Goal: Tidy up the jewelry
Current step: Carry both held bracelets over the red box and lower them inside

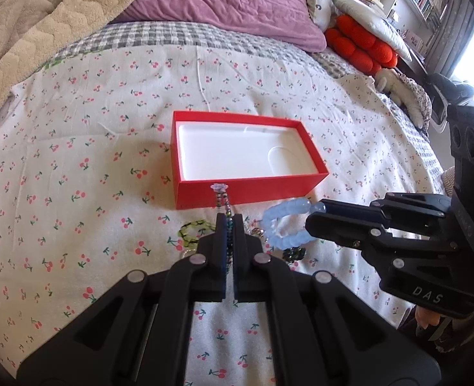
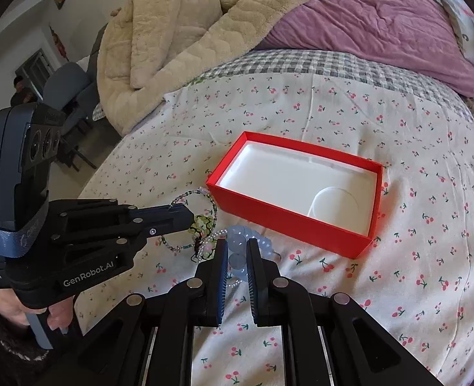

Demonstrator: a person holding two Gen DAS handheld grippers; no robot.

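Note:
A red box (image 1: 253,194) with a white insert lies open on the cherry-print bedspread (image 1: 76,167). My left gripper (image 1: 229,222) is shut on a thin multicoloured bead strand (image 1: 221,197) with a small purple flower on top. That strand hangs lifted in front of the box. My right gripper (image 2: 237,246) is shut on a pale blue chunky bead bracelet (image 2: 238,236), also lifted off the bed. In the right wrist view the left gripper (image 2: 185,214) holds the thin strand (image 2: 190,194) left of the red box (image 2: 288,223). A green bead bracelet (image 1: 193,229) and other small pieces lie under the grippers.
A purple pillow (image 1: 237,3) and a beige blanket (image 2: 179,32) lie at the head of the bed. A red cushion (image 1: 362,46) sits at the right. A white cable (image 1: 201,77) runs behind the box. A grey chair (image 2: 73,90) stands beside the bed.

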